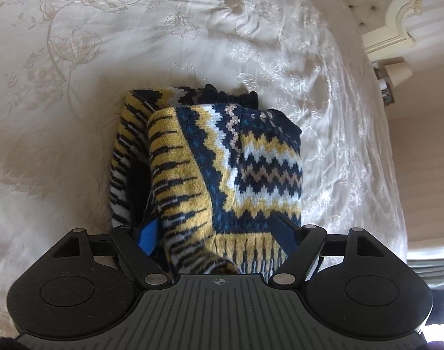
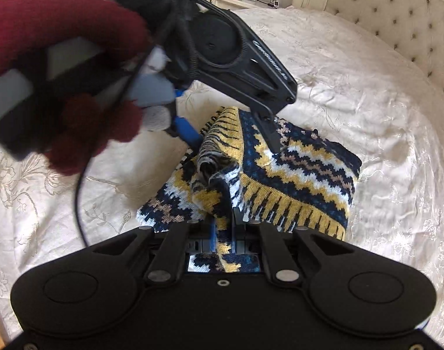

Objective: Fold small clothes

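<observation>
A small knitted sweater (image 1: 245,160) in navy, yellow and white zigzags lies partly folded on a cream bedspread (image 1: 76,73). My left gripper (image 1: 219,230) stands open, its fingers wide apart on either side of a bunched fold of the sweater. In the right wrist view the left gripper (image 2: 233,140) reaches down onto the sweater (image 2: 294,175), held by a hand in a dark red glove (image 2: 47,58). My right gripper (image 2: 224,224) is shut on the sweater's near edge, with knit pinched between the fingers.
The cream floral bedspread (image 2: 367,102) covers the whole bed. A tufted headboard (image 2: 396,14) stands at the back right. A bedside table (image 2: 239,1) holds a clock, a red cup and a lamp. A black cable (image 2: 77,204) hangs from the left gripper.
</observation>
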Demonstrator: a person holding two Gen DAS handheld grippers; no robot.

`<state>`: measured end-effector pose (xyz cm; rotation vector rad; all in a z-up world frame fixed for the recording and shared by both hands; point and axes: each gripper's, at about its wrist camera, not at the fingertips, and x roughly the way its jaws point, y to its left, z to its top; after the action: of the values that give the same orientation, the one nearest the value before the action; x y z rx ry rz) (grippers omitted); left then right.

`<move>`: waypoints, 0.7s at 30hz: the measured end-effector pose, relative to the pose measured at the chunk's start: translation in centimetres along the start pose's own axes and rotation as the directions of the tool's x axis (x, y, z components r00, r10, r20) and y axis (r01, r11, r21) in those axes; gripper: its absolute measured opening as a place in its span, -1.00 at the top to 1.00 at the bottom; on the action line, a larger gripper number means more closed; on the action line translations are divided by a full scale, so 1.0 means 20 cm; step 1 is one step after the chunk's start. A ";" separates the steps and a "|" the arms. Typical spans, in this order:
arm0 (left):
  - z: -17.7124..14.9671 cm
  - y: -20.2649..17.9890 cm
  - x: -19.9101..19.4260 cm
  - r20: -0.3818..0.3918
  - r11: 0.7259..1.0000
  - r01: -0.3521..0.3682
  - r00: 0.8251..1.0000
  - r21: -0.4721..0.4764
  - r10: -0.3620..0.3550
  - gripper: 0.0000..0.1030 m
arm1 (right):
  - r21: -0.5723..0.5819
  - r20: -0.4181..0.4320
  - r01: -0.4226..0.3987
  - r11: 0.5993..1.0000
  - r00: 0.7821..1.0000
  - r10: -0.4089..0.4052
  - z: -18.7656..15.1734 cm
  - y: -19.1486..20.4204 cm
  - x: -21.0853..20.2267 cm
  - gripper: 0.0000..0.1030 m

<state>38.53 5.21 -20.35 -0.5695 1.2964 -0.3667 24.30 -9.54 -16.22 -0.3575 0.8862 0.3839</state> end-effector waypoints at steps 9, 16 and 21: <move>0.01 -0.11 -0.15 0.122 0.966 -0.071 0.992 0.251 0.041 0.77 | 0.041 0.027 -0.033 0.999 0.999 0.032 0.04 0.03 -0.04 0.71; 0.08 0.06 -0.08 0.079 0.963 -0.159 0.986 0.219 0.145 0.77 | -0.002 -0.063 -0.101 0.995 0.993 0.101 0.09 0.14 0.17 0.62; 0.06 0.18 -0.04 0.086 0.967 -0.196 0.979 0.165 0.184 0.56 | -0.044 -0.141 -0.170 0.984 0.977 0.162 0.05 0.19 0.31 0.26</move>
<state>39.19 8.84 -21.62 -0.3054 1.2260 -0.2939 26.69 -4.78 -21.10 -0.3655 1.0454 0.5442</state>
